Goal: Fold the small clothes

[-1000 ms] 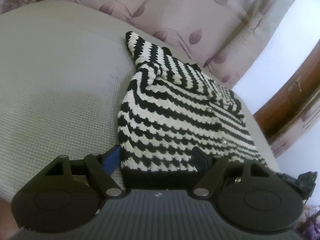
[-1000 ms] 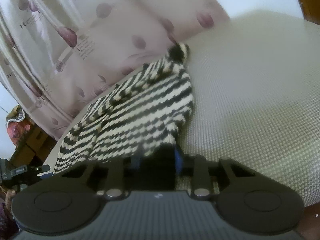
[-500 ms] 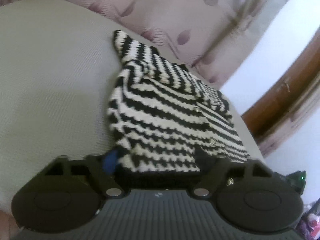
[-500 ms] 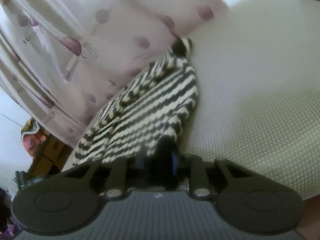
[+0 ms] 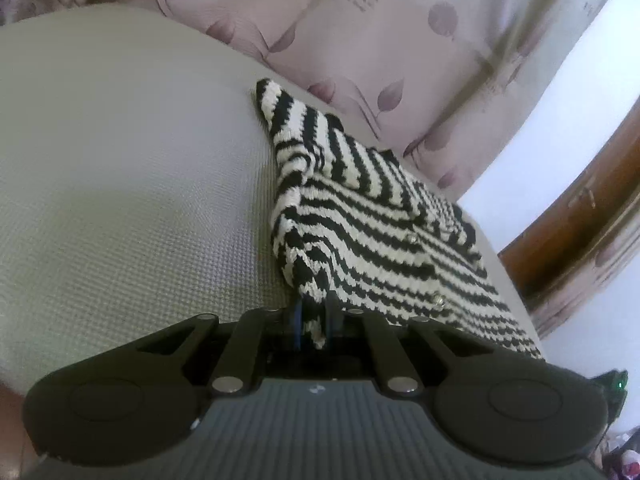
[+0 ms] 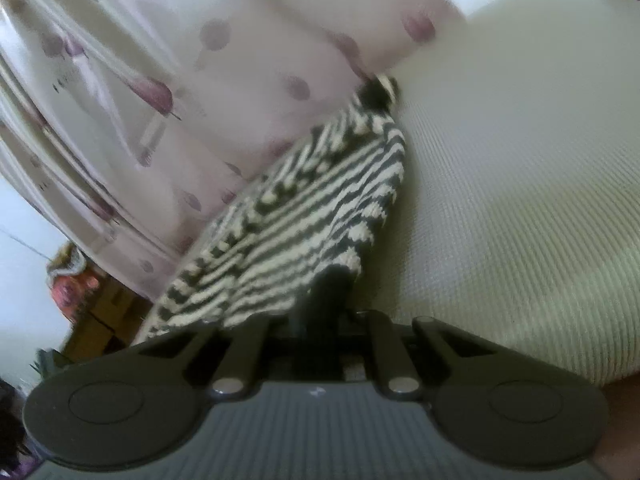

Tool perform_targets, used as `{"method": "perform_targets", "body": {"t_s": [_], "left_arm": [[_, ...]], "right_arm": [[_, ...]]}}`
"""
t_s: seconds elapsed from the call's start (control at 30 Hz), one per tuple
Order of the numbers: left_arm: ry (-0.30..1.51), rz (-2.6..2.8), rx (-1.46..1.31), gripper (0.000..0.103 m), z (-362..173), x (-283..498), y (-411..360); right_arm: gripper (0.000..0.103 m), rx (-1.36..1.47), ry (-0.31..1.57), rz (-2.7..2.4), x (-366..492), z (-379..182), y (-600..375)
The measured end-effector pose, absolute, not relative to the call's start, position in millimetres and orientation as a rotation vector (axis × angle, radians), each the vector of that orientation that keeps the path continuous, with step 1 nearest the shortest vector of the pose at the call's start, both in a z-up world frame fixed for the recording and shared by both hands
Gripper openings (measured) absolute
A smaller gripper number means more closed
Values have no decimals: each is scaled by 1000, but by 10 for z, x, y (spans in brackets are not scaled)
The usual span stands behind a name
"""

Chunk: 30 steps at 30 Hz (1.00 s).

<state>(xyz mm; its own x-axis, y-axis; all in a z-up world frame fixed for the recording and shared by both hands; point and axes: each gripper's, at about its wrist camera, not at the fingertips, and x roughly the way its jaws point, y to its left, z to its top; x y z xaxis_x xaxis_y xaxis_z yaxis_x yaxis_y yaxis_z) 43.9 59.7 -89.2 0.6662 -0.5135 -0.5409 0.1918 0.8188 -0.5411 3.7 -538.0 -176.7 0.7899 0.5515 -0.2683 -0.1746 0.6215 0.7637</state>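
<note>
The small black-and-white striped knitted cardigan (image 5: pixel 380 232) lay spread on the pale grey woven mattress (image 5: pixel 120 200), its far sleeve near the leaf-patterned pink curtain (image 5: pixel 360 40). The left claw (image 5: pixel 316 320) was closing, with the cardigan's near hem corner between its jaws, and the right claw (image 6: pixel 324 304) was pressed together on the hem's dark corner at the other side. The chunky knit looked soft, light and stretchy, likely to sag between two holds, so the firmer ribbed hem corners seemed the best places to grip.
</note>
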Motion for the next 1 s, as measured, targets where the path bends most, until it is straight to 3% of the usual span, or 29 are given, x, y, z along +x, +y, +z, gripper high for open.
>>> {"method": "perform_targets", "body": {"t_s": [0.63, 1.0], "left_arm": [[764, -457, -428, 11, -720, 328, 712], [753, -495, -408, 11, -751, 310, 666]], "right_arm": [[9, 962, 505, 467, -663, -1882, -5264], [9, 950, 457, 493, -583, -1670, -5266]]}}
